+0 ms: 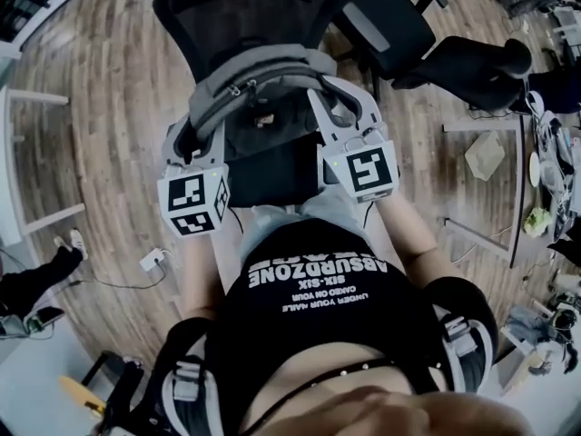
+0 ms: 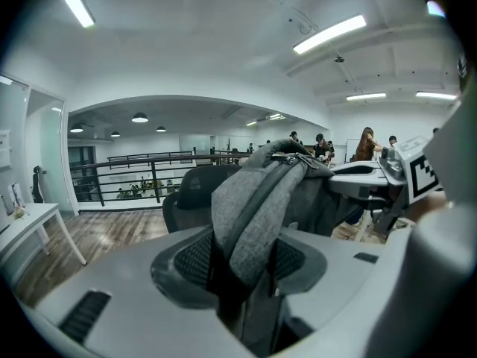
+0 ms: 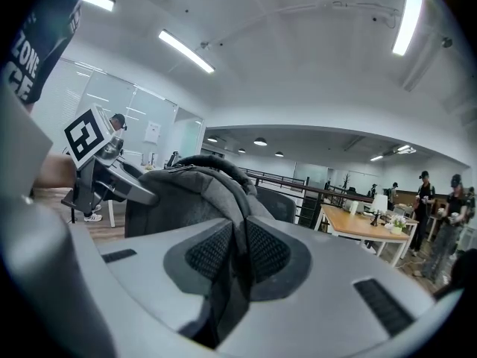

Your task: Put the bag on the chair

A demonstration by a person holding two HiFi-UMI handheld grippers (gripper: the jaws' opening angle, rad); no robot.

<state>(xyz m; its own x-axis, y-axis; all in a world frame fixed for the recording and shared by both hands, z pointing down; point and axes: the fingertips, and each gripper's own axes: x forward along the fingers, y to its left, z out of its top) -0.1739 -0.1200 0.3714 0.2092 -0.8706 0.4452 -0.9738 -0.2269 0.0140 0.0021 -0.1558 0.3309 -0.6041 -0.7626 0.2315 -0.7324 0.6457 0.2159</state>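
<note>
A grey backpack hangs between my two grippers, right in front of a black mesh office chair and over its seat. My left gripper is shut on a grey shoulder strap at the bag's left side, and the strap fills the jaws of this gripper. My right gripper is shut on the strap at the bag's right side, which runs down between its pads. The chair's back shows behind the bag. Whether the bag touches the seat I cannot tell.
Two more black chairs stand at the upper right. A cluttered desk runs along the right edge, a white table along the left. A power strip lies on the wood floor. People stand by a wooden table.
</note>
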